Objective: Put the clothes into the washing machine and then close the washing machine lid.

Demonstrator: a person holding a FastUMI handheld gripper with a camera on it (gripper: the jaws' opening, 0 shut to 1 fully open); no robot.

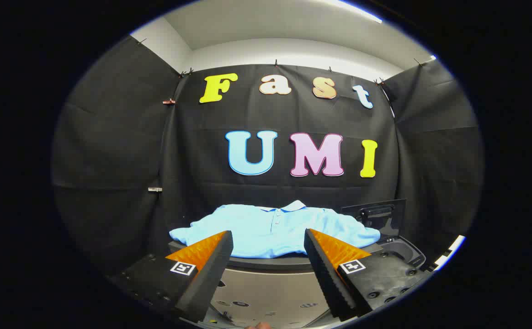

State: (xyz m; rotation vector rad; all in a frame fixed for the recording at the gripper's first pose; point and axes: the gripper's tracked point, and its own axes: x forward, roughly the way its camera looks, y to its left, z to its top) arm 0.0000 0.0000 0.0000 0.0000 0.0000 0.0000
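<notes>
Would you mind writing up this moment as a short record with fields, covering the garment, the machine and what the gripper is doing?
garment: light blue polo shirt, spread flat, collar toward the booth wall
garment location: on the washing machine top, beyond the fingers
lid: dark lid standing raised behind the shirt's far side
gripper: gripper open, fingers apart and pointed at the shirt, touching nothing
task state: shirt not yet inside, lid not yet closed
</notes>
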